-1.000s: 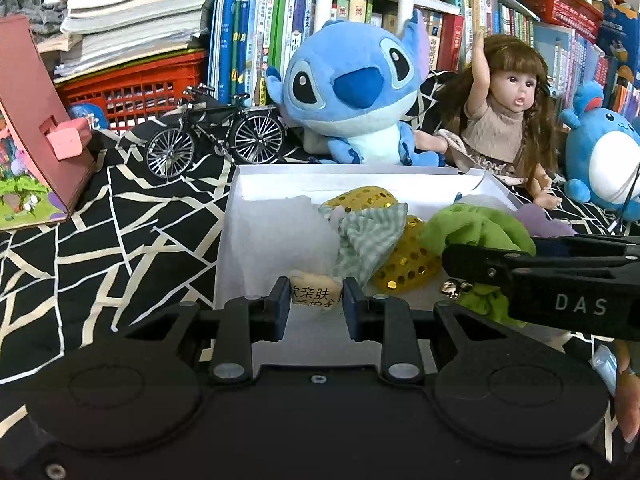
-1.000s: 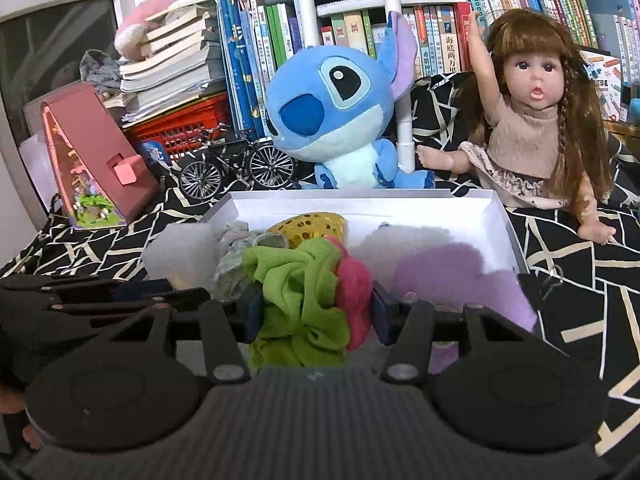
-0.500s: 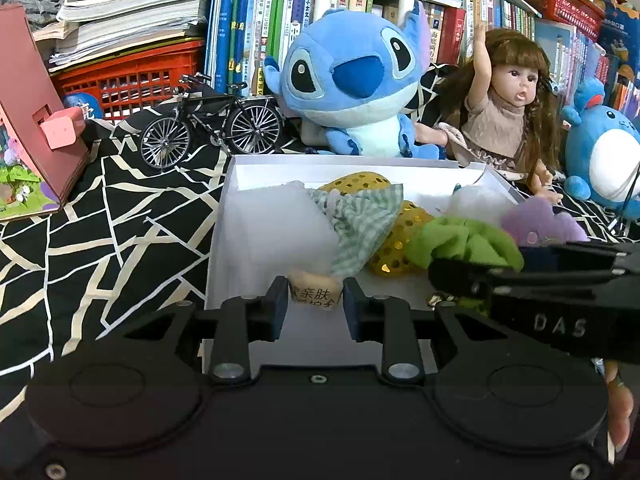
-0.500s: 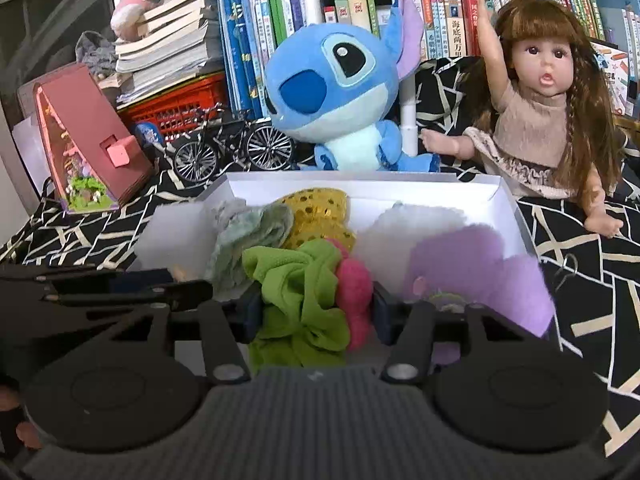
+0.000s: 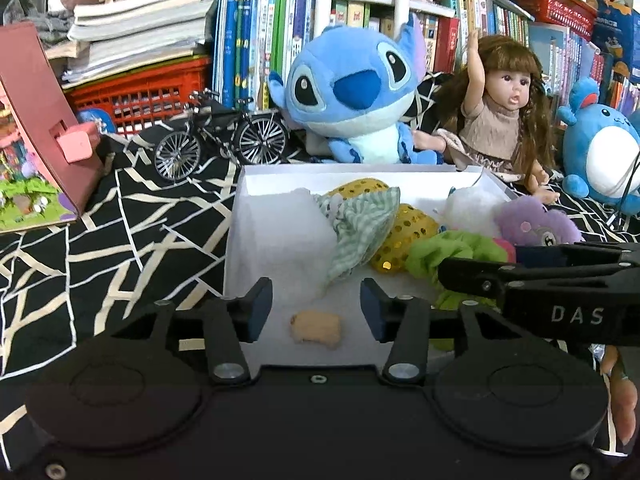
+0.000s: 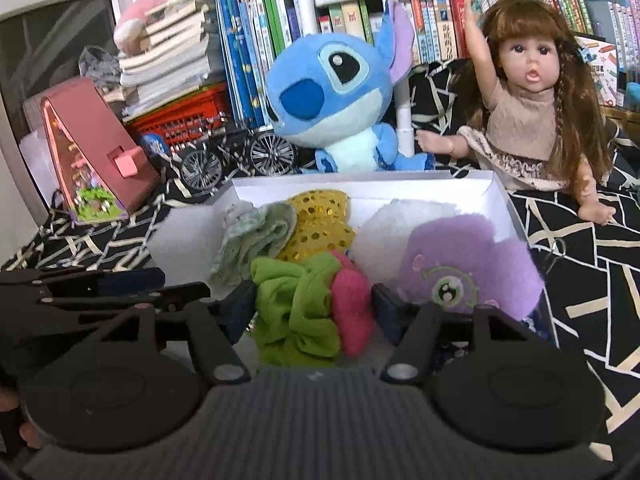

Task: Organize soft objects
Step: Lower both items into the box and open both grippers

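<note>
Both grippers over the white box [image 5: 240,216] — jaws just opened.
L gripper [image 5: 316,306] angled down, let go of the tan pouch [image 5: 316,328], lying on box floor; R gripper [image 6: 312,306], marked "DAS", loose around green scrunchie [image 6: 296,304] & pink scrunchie [image 6: 352,308] in box.

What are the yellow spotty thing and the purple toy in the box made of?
The yellow thing looks like fabric covered in shiny sequins: round discs glint on it. The purple toy looks like fuzzy plush, matte, with a stitched eye.
</note>
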`<state>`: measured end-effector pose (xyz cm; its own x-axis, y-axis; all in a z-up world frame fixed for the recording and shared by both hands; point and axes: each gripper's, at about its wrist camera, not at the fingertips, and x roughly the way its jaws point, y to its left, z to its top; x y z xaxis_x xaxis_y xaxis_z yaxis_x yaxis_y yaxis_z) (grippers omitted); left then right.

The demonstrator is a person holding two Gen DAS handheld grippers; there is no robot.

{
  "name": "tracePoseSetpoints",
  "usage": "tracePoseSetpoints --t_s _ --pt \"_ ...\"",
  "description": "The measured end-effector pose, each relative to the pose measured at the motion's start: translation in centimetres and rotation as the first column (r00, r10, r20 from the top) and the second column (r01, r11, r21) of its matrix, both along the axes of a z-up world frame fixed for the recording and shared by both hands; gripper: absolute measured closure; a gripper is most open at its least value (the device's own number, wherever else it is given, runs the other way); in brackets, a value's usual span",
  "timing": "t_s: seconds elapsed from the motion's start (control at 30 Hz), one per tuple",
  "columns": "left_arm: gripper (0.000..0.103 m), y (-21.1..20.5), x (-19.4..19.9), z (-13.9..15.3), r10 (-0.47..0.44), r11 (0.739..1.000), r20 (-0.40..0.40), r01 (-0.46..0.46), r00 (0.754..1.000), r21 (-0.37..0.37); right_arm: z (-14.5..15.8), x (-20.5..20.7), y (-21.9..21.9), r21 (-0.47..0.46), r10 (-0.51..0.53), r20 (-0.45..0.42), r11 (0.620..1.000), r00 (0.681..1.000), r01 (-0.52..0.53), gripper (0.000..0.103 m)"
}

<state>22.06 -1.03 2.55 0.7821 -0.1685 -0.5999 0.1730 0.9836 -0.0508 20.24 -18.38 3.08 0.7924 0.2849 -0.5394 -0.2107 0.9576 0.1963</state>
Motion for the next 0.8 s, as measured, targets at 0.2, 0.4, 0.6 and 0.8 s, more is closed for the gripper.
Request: tracePoseSetpoints --t_s 0.2,0.4,0.6,0.8 --pt "0.043 0.5 -0.9 0.9 0.015 1.0 0.028 -0.015 1.0 -0.015 1.2 -1.2 -0.3 0.006 0.003 0.041 1.0 0.999 -0.003 0.025" --pt "0.029 1.0 -2.5 1.7 0.02 1.0 0.043 -0.019 0.999 -0.025 2.0 -2.9 -0.2 -0.008 0.017 0.079 1.0 0.997 -0.016 0.022" --pt "0.025 1.6 -4.5 2.2 0.026 0.998 0.06 -0.023 0.998 -0.05 2.5 -4.8 0.2 -0.034 0.03 0.119 0.999 0.992 -0.026 0.018" --pt "0.023 1.5 -6.7 2.0 0.006 0.999 0.063 -0.003 0.998 -0.047 2.5 -6.5 0.2 -0.043 0.051 0.136 0.998 0.989 -0.046 0.017"
